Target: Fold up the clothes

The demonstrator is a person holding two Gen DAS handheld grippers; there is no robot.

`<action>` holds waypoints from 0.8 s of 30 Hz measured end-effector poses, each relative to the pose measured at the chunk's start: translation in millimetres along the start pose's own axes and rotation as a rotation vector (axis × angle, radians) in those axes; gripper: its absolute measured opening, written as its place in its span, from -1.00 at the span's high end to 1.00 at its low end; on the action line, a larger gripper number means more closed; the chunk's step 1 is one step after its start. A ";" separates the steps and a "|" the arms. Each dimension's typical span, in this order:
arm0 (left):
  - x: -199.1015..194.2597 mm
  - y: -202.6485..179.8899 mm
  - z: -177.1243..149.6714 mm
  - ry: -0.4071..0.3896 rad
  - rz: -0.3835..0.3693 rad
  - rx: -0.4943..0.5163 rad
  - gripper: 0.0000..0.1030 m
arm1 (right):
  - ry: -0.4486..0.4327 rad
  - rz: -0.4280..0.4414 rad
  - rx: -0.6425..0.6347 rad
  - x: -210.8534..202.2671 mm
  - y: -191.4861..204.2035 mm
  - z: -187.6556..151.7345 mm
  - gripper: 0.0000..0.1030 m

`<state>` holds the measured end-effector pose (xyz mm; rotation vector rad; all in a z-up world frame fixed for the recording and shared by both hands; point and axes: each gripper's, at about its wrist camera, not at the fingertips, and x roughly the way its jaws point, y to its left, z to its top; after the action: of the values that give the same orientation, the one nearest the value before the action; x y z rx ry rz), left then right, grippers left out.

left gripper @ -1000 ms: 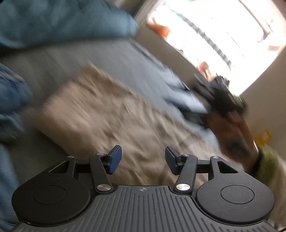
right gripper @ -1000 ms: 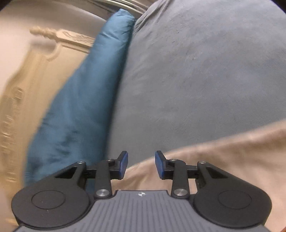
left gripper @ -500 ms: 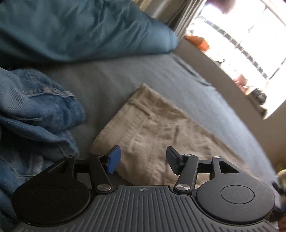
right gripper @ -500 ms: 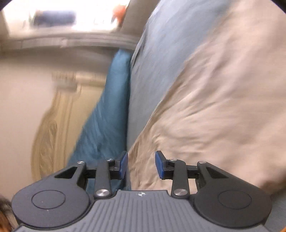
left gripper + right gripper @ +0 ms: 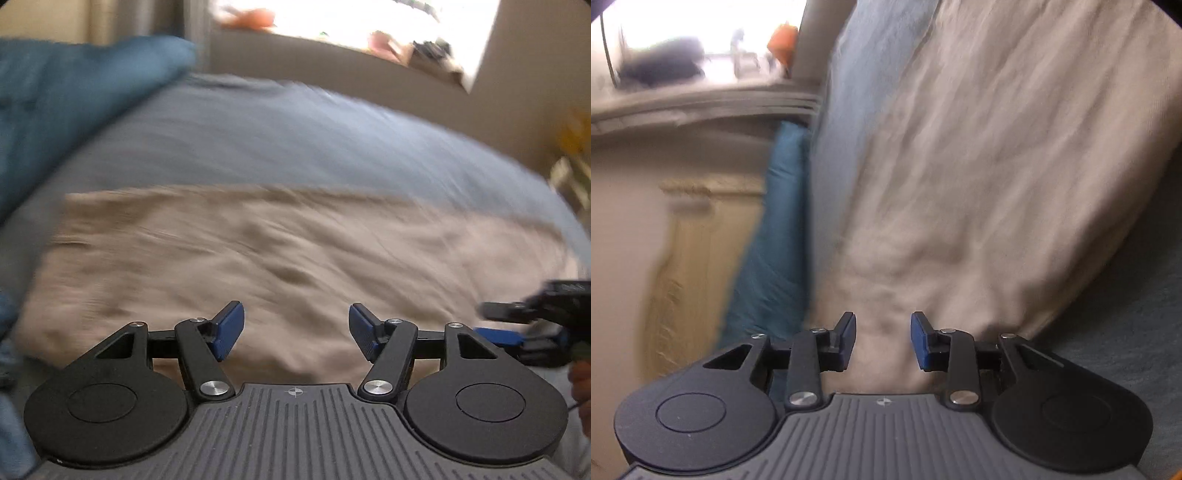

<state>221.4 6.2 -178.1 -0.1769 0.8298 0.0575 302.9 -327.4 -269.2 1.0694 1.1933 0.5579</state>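
On the grey bed (image 5: pixel 295 136) — beige trousers (image 5: pixel 280 254), creased, spread flat.

Motion blur smears most of my left wrist view, so the tan trousers (image 5: pixel 280 258) show no seams or pockets. Their near edge is hidden behind my left gripper (image 5: pixel 295 326). At the right edge, the right gripper (image 5: pixel 535 328) is a dark, cut-off blur. The windowsill clutter (image 5: pixel 424 48) is unreadable. In my right wrist view, the trousers run off the top edge.
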 end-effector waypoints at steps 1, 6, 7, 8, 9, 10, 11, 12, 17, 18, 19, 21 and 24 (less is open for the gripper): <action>2.8 -10.1 -1.9 0.022 0.014 0.025 -0.22 | 0.005 -0.012 0.028 -3.2 -7.2 -1.3 0.38; 0.7 -28.1 -3.4 0.019 -0.020 0.010 -0.23 | -0.003 0.071 0.154 -39.8 -33.3 -9.0 0.28; 3.1 -30.4 -2.4 0.023 -0.024 -0.003 -0.24 | -0.009 0.075 0.146 -46.6 -32.4 -9.9 0.27; 5.5 -32.8 -1.3 0.027 -0.028 -0.015 -0.26 | -0.014 0.091 0.137 -52.4 -30.5 -9.7 0.23; 7.3 -38.3 -1.2 0.039 -0.027 -0.020 -0.27 | -0.027 0.104 0.121 -60.0 -27.6 -8.4 0.16; 9.0 -43.9 -1.1 0.052 -0.025 -0.024 -0.29 | -0.050 0.104 0.095 -65.9 -22.1 -7.5 0.16; 11.1 -50.2 -1.9 0.069 -0.014 -0.020 -0.29 | -0.072 0.104 0.069 -71.8 -16.6 -6.7 0.16; 13.3 -56.4 -2.8 0.087 -0.002 -0.015 -0.29 | -0.094 0.099 0.042 -76.9 -10.5 -5.4 0.15; 21.3 -77.5 -18.8 0.137 0.077 0.081 -0.36 | -0.198 -0.002 -0.106 -93.4 19.3 -5.3 -0.28; 20.5 -79.9 -21.7 0.132 0.086 0.098 -0.38 | -0.216 -0.030 -0.140 -97.3 24.2 -7.4 -0.33; 20.3 -80.4 -22.8 0.133 0.086 0.103 -0.47 | -0.224 -0.049 -0.162 -96.9 28.4 -7.1 -0.33; 21.8 -80.1 -24.5 0.146 0.081 0.098 -0.67 | -0.220 -0.062 -0.172 -96.3 31.3 -9.4 -0.38; 25.4 -75.5 -25.0 0.166 0.063 0.050 -0.94 | -0.212 -0.087 -0.186 -94.9 32.0 -14.7 -0.41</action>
<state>229.4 -73.1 -203.3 -0.1096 1.0019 0.0822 264.2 -386.5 -196.8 0.8901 0.9770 0.4660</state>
